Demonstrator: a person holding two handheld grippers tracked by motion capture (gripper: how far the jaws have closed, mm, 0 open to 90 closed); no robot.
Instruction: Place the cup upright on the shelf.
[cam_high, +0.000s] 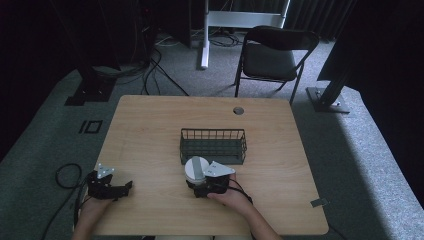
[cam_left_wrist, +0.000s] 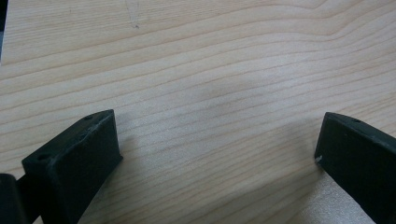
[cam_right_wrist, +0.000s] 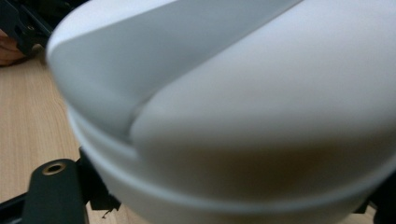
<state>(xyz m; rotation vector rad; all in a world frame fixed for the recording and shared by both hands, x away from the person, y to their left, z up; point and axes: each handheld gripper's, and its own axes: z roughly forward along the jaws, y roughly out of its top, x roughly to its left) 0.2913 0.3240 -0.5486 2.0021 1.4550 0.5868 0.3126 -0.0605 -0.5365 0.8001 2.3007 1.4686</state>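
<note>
- Looking down from the high view, a white round container (cam_high: 195, 169) is seen at the right gripper (cam_high: 204, 186), just in front of the wire basket (cam_high: 213, 146) on the table (cam_high: 150, 130); the left gripper (cam_high: 121, 189) is kept well apart near the table's near-left edge.
- From the left gripper view, its jaws are shown spread wide over bare wood, with nothing held.
- From the right gripper view, the container (cam_right_wrist: 243, 107) is blurred and cut off; whether it is clamped cannot be told, so a slip or a knock against the basket rim is judged possible.
</note>
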